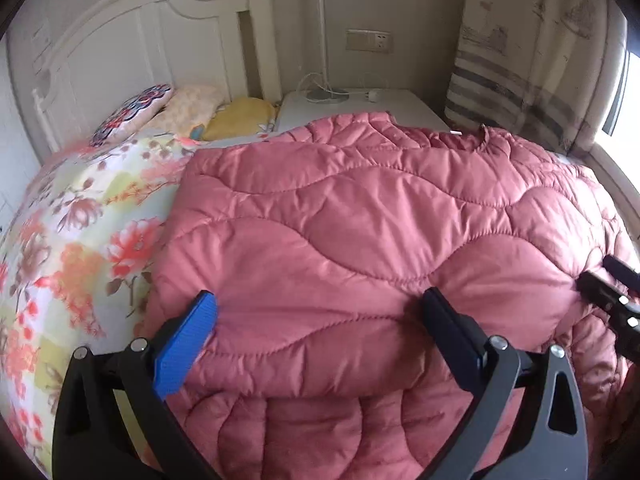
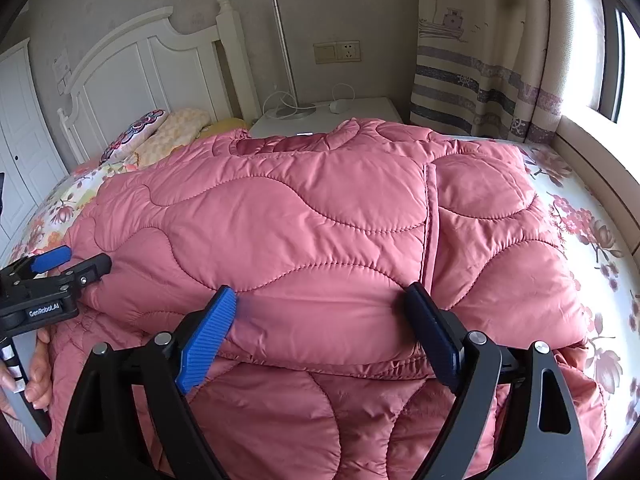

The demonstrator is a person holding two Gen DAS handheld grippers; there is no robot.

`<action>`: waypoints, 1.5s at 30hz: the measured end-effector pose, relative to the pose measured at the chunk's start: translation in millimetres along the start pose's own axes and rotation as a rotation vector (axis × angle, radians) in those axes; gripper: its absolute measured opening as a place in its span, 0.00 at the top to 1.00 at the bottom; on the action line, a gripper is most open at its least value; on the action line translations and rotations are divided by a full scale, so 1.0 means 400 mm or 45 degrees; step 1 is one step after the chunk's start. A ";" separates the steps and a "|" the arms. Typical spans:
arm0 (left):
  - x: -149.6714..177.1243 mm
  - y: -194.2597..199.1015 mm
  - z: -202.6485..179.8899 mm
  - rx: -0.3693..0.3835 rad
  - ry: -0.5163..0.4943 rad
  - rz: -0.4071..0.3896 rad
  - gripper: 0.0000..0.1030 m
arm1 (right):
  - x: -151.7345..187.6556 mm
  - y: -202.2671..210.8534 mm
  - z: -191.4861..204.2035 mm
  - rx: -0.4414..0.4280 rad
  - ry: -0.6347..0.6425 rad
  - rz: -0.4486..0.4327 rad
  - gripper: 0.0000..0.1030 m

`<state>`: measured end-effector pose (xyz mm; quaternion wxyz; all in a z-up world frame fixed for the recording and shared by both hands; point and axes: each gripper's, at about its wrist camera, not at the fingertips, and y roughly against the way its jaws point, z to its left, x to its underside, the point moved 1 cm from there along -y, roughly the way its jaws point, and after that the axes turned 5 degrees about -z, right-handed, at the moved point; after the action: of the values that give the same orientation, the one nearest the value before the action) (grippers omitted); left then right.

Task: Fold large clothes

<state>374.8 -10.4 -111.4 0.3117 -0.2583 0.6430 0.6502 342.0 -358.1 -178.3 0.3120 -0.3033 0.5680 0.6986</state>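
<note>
From the left wrist camera, a pink quilted coat lay folded across a bed with a floral sheet, its thick folded edge nearest the lens. The left gripper stood with its jaws spread wide on either side of that edge, the blue pad and the dark pad against the padding without visibly squeezing it. The tip of the right gripper showed at the frame's right side, beside the coat. Pillows sat by the white headboard, with a white nightstand and a striped curtain beyond.

From the right wrist camera, the same coat covered most of the bed, its front seam running down toward the lens. The right gripper also stood wide apart, straddling the folded edge, its blue pad and dark pad at the fabric's sides. At far left, a hand held the left gripper, whose fingers were parted at the coat's side edge. Floral sheet lay bare to the right.
</note>
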 end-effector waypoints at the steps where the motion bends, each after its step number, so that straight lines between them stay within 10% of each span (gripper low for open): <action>1: 0.002 0.015 0.003 0.011 0.023 -0.012 0.02 | 0.000 0.000 0.000 0.001 0.002 0.001 0.19; 15: 0.054 -0.007 0.007 0.019 0.021 -0.018 0.02 | -0.158 -0.089 -0.017 0.188 0.101 0.052 0.16; 45: 0.056 -0.006 0.013 0.030 0.022 -0.018 0.02 | 0.002 0.021 0.028 0.071 0.121 0.076 0.16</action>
<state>361.7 -3.8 -129.3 0.3137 -0.2646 0.6513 0.6383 334.2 -348.2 -172.1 0.2720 -0.3103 0.6103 0.6762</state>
